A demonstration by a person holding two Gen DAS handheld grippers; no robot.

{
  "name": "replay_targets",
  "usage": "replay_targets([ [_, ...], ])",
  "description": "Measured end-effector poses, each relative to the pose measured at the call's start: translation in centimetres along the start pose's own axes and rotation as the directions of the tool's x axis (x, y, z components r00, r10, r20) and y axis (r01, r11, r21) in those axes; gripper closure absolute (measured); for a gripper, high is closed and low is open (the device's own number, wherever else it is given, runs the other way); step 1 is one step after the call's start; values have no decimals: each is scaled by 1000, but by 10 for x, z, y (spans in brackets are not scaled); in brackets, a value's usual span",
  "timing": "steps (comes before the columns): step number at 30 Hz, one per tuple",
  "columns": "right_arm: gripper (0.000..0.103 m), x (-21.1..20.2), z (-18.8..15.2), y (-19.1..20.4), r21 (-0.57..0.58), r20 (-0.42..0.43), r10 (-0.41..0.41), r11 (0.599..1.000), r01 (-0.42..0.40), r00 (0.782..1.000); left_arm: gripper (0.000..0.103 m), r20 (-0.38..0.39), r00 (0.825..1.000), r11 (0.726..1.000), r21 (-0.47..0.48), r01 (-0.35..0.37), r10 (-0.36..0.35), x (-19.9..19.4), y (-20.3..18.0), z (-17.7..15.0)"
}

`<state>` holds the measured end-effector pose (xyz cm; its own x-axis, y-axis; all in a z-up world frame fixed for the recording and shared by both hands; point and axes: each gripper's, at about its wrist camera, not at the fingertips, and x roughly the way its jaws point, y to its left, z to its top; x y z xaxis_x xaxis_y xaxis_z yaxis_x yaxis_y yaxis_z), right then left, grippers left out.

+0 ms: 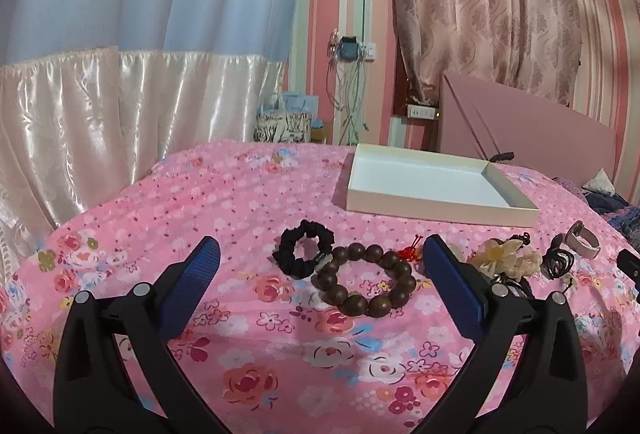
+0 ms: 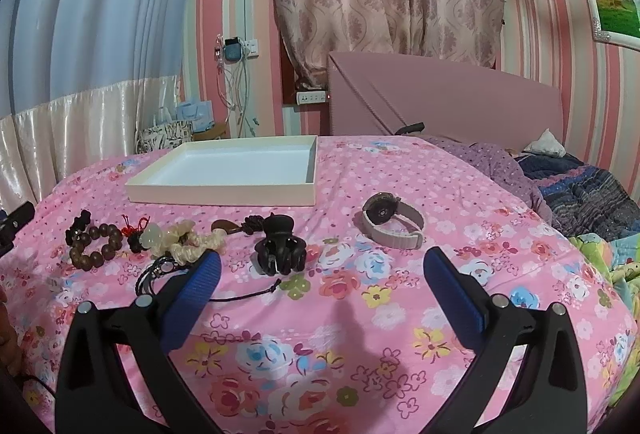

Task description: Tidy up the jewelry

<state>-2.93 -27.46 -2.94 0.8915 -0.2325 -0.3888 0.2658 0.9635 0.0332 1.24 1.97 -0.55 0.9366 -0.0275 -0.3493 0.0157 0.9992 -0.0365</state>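
A shallow white box (image 1: 436, 202) (image 2: 224, 190) lies open on the pink flowered bed. In front of it lie a black scrunchie (image 1: 306, 246), a brown wooden bead bracelet (image 1: 364, 280) (image 2: 94, 244), a cream scrunchie (image 1: 506, 258) (image 2: 186, 240), a black claw clip (image 2: 280, 252) and a watch with a pale strap (image 2: 394, 226) (image 1: 582, 244). My left gripper (image 1: 320, 254) stands open above the sheet, the bead bracelet lying between and beyond its fingers, untouched. My right gripper (image 2: 322, 262) is open too, near the claw clip, with nothing between its blue pads.
A pink headboard (image 2: 440, 98) and crumpled dark bedding (image 2: 580, 190) lie at the far right. Satin curtains (image 1: 100, 114) hang past the bed's left edge. Black cords (image 2: 160, 274) lie by the right gripper's left finger. Bags (image 1: 284, 122) stand behind the bed.
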Motion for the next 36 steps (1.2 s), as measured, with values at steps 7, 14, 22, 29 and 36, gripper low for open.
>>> replay_targets([
  [7,2,2,1,0,0,-10,9,1000,-9,1000,3,-7,1000,1000,-29,-8,8,1,5,-1],
  [14,2,2,1,0,2,-7,8,1000,-8,1000,3,19,1000,1000,6,-18,18,-4,0,0],
  [22,2,4,-1,0,2,-17,9,1000,-9,1000,3,30,999,1000,26,-18,17,-7,-3,1],
  [29,2,5,-2,0,1,-23,7,1000,-7,1000,3,34,999,998,61,-8,6,-8,-9,1],
  [36,2,5,-3,1,-1,-24,4,1000,-4,1000,3,37,999,998,65,-6,4,-9,-11,1],
])
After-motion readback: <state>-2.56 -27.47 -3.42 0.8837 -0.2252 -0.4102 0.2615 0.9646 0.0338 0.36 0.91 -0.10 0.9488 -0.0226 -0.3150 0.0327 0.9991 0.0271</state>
